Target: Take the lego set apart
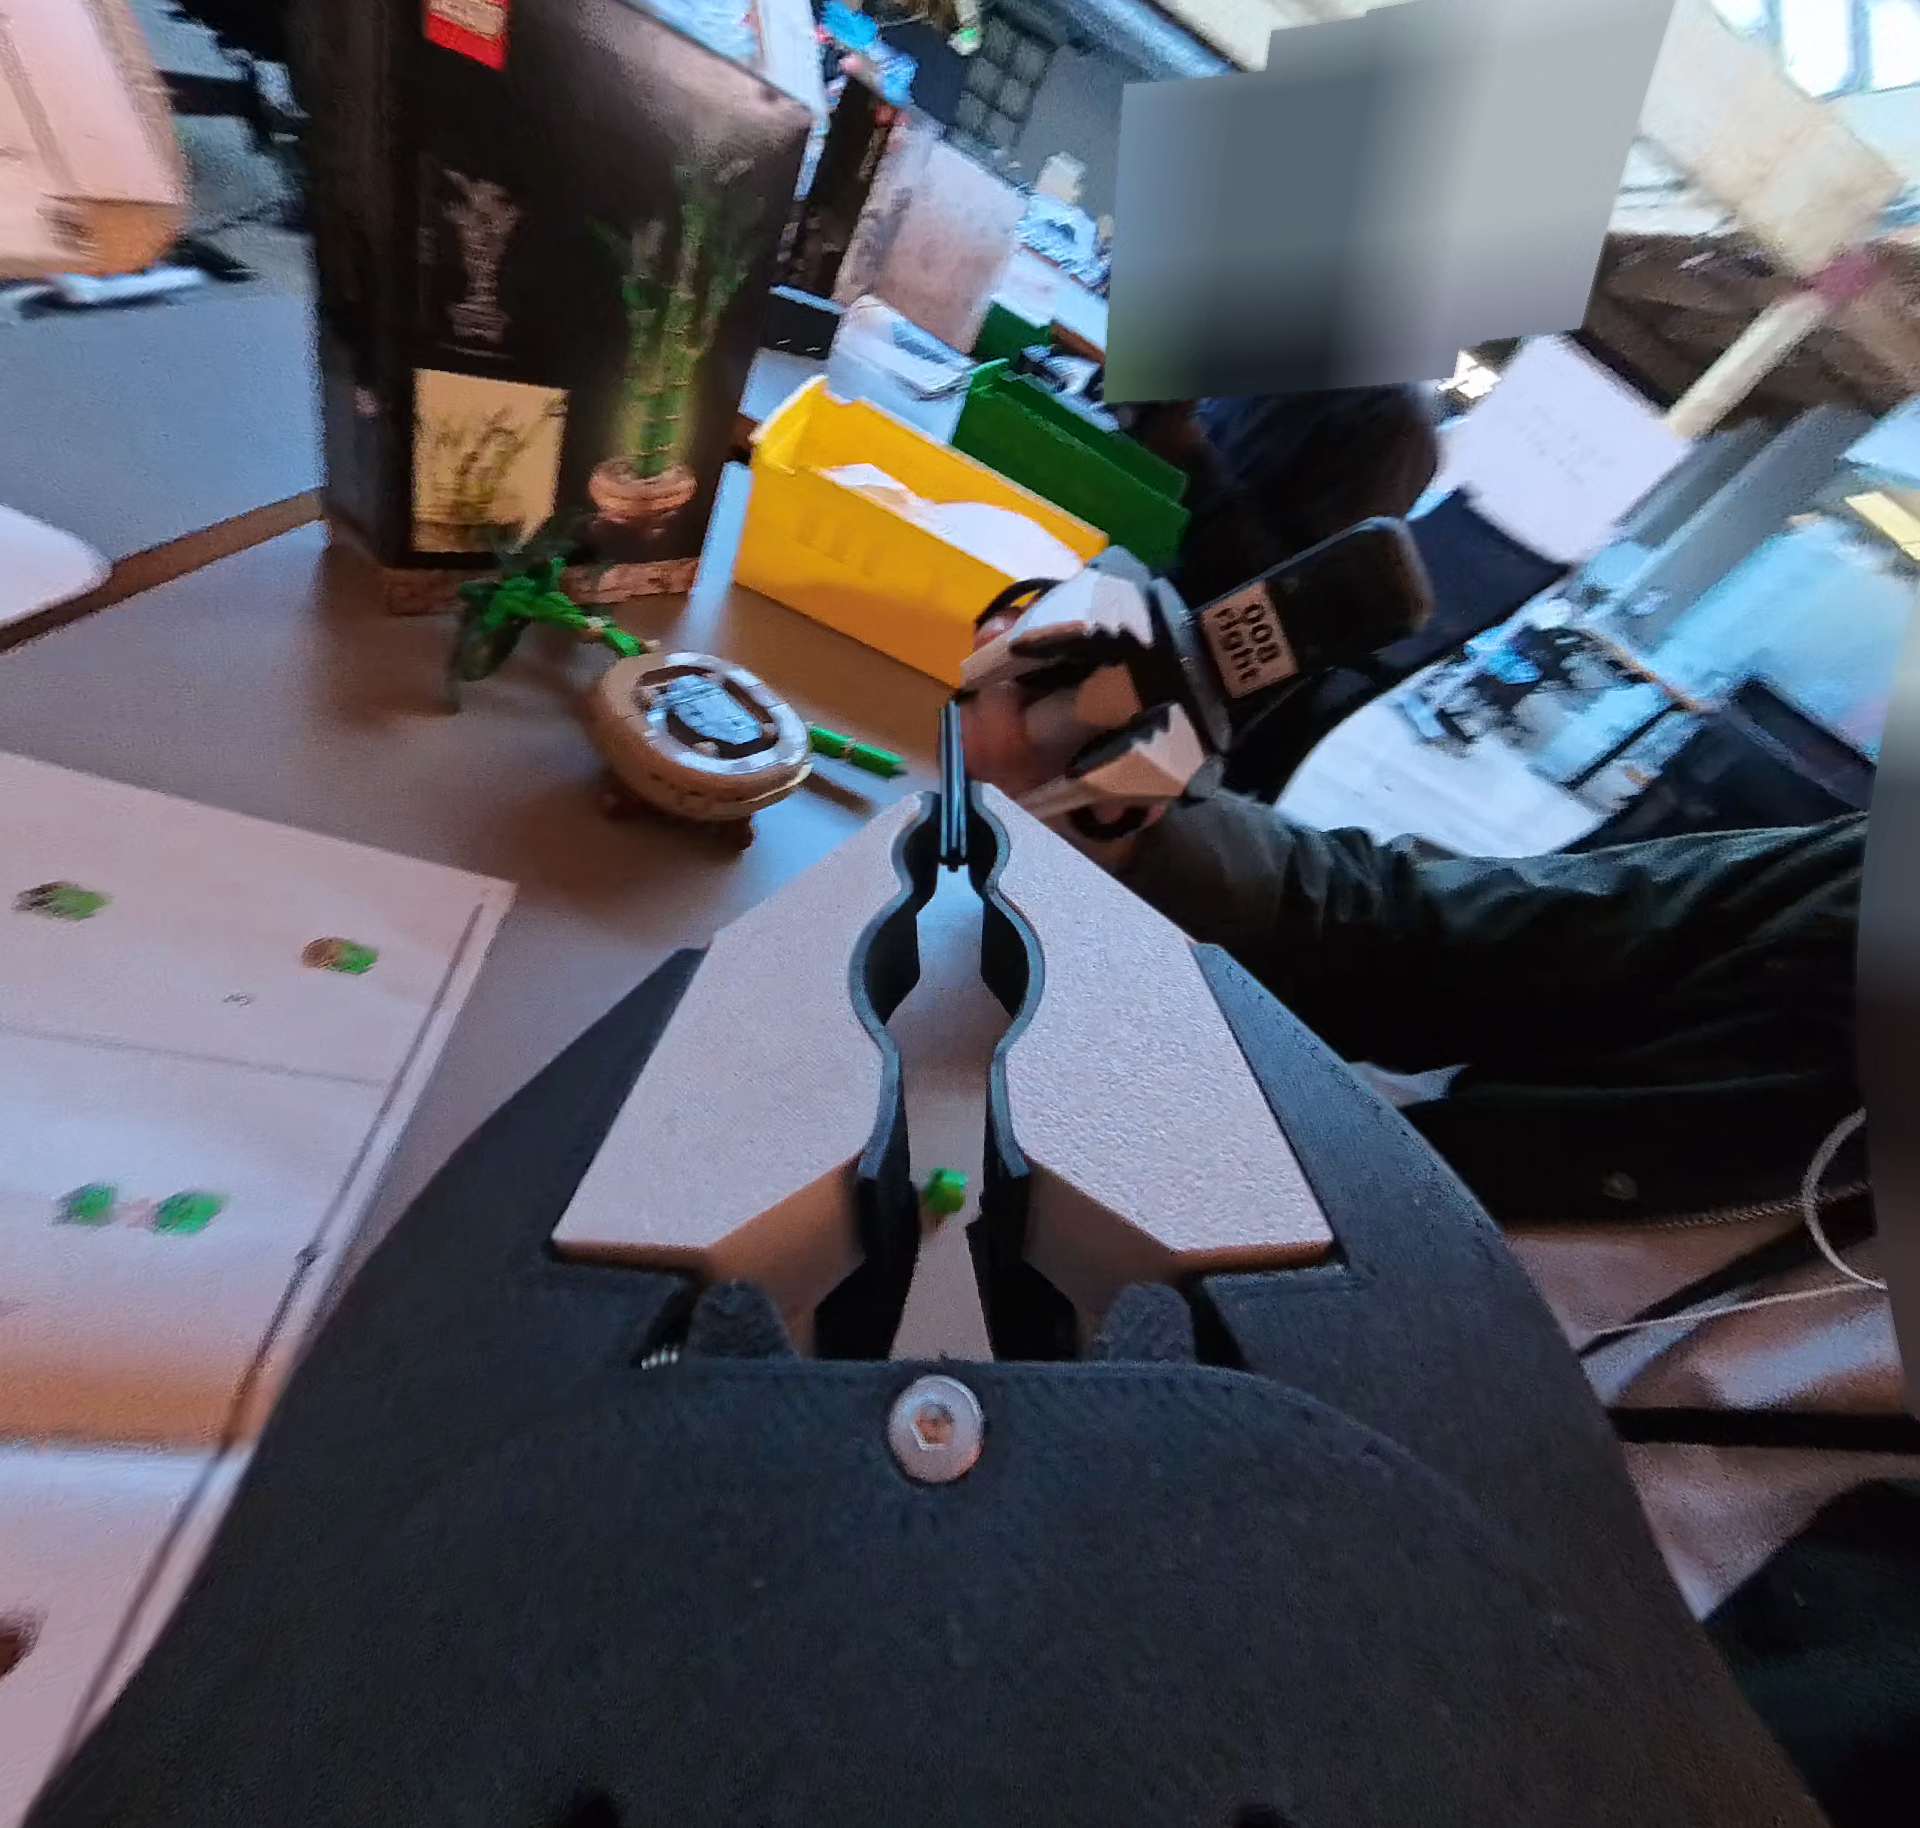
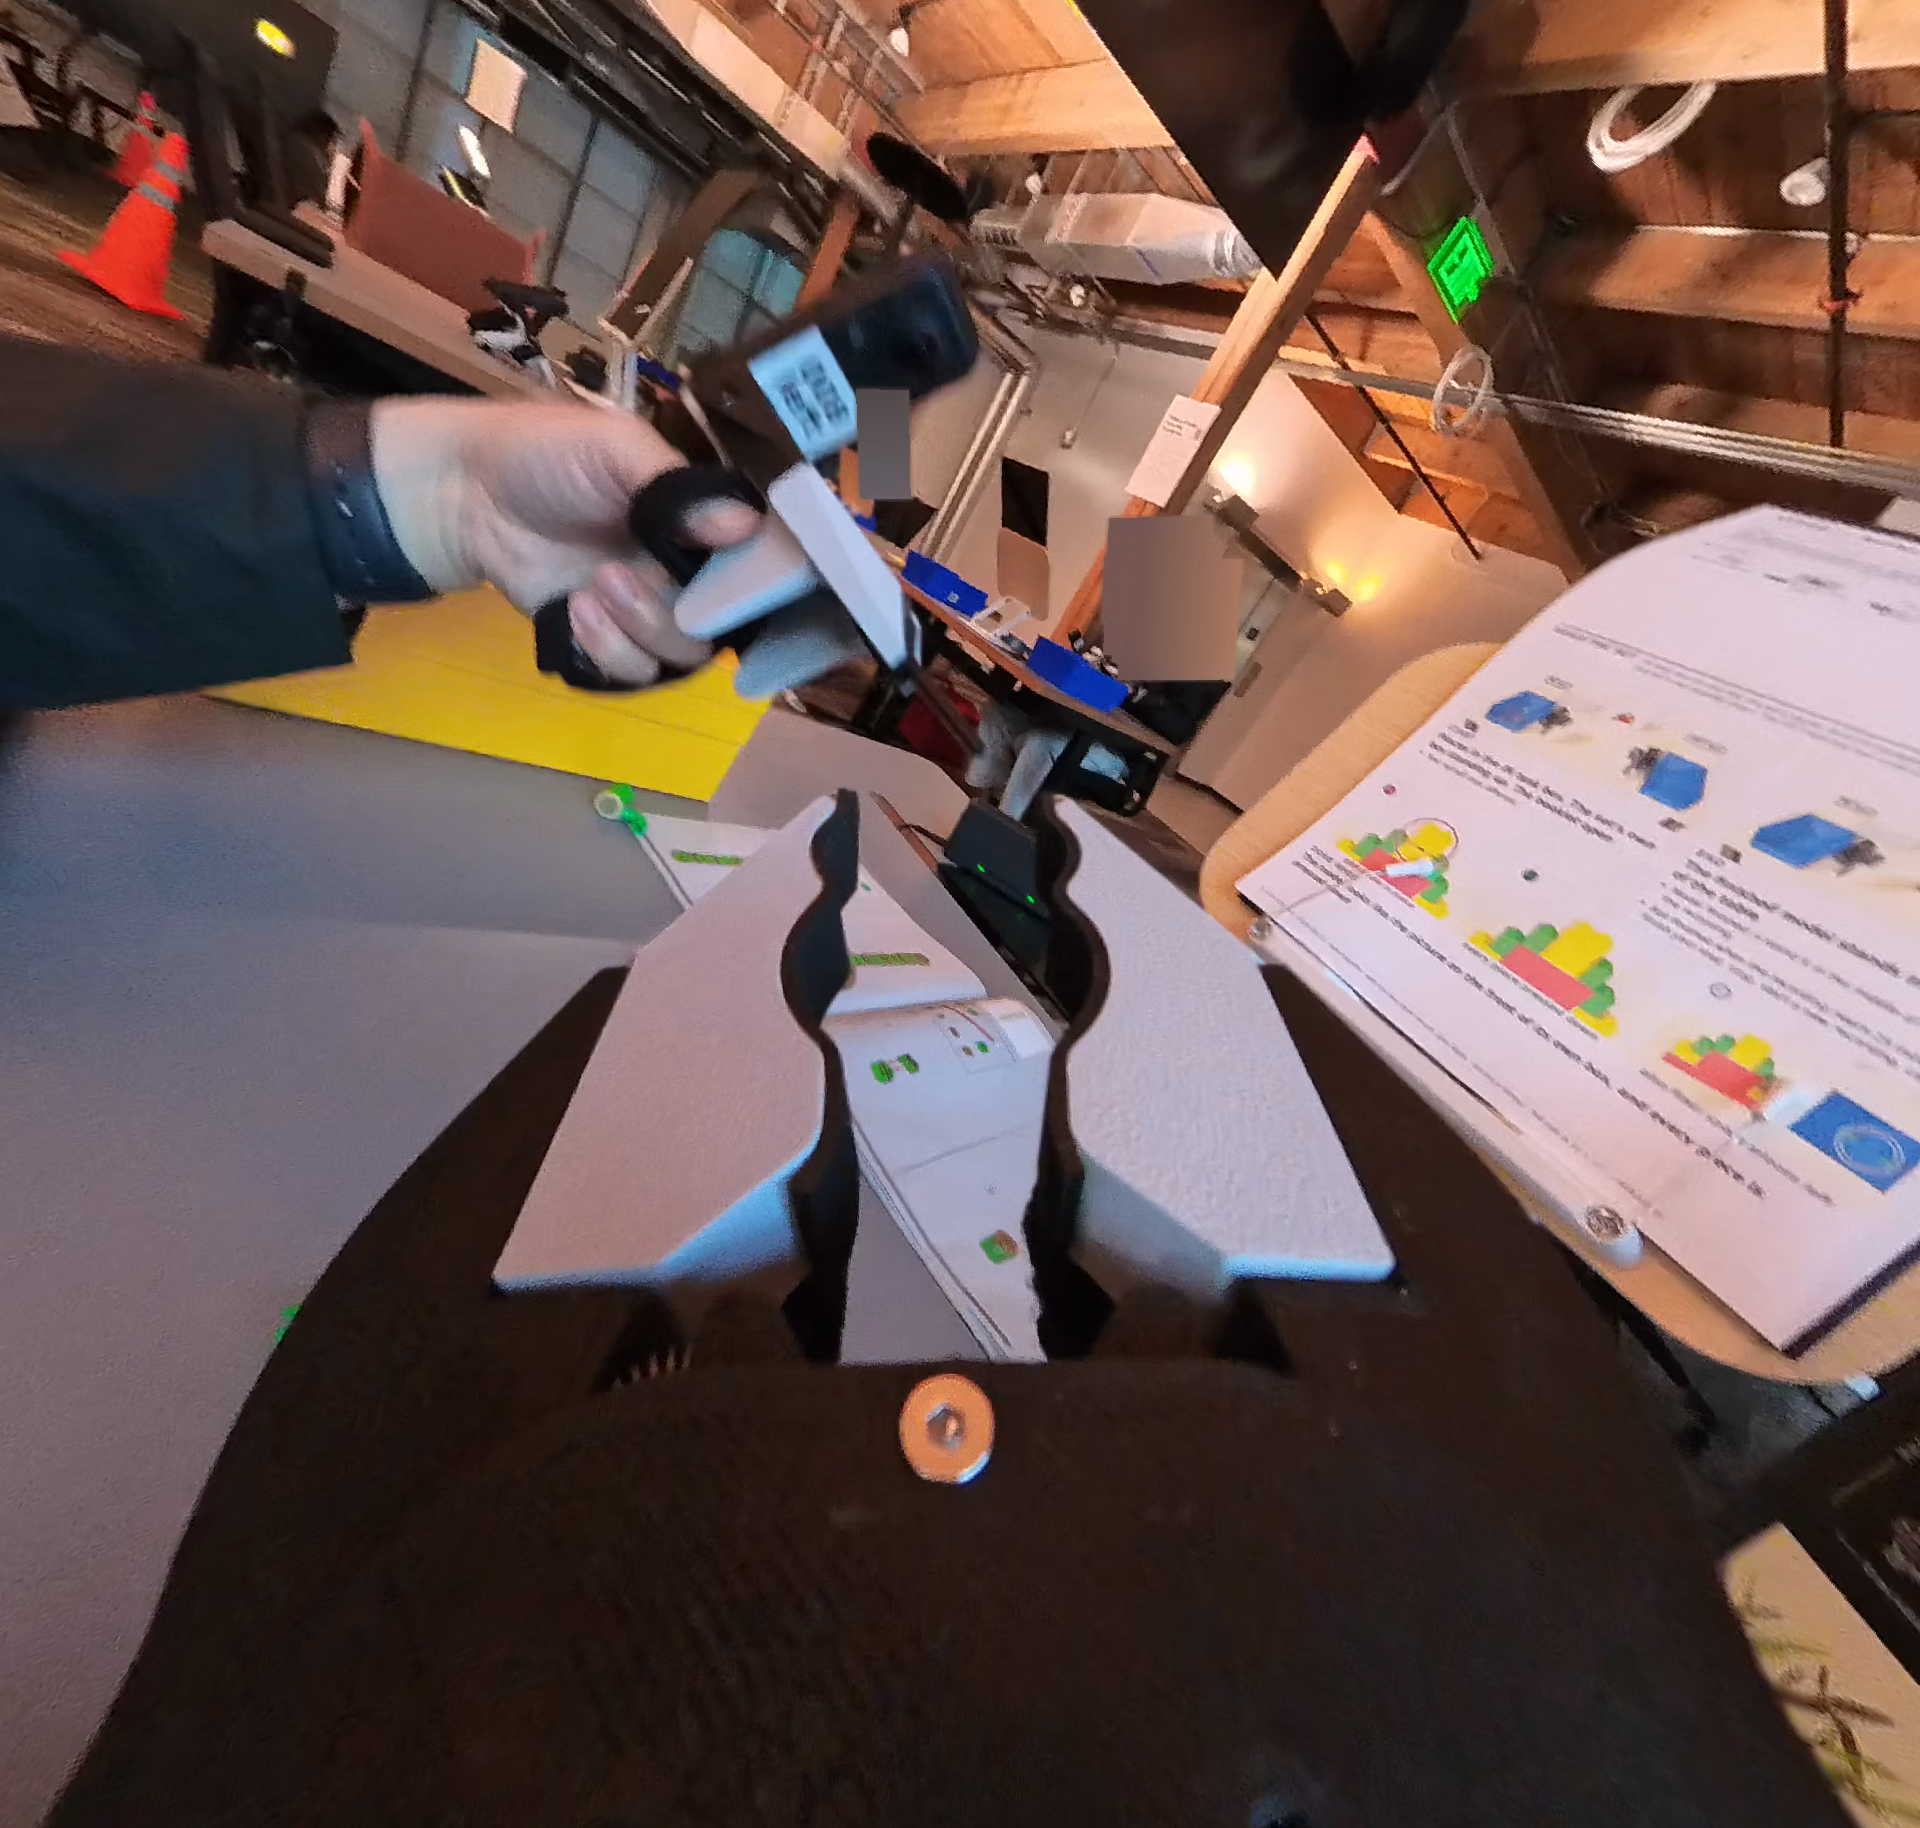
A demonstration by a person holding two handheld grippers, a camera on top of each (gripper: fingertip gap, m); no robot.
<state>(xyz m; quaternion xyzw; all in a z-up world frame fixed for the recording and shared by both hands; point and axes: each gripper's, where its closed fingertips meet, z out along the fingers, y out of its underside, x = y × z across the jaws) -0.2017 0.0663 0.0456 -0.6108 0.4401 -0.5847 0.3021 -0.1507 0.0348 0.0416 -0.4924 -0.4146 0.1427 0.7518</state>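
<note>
Judging it roughly half done: lego pot base point(image 1: 694, 734) plus leafy stalk point(image 1: 520, 609) remain far on worktop point(image 1: 260, 677), loose green bits point(image 1: 140, 1209) near-left; left tongs point(image 1: 951, 822) closed empty, right tongs point(image 2: 951, 822) parted, empty.

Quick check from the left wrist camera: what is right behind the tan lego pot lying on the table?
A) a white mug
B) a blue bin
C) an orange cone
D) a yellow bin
D: behind the pot, with loose green stems beside it, stands a yellow bin, and a green bin sits farther back.
</note>
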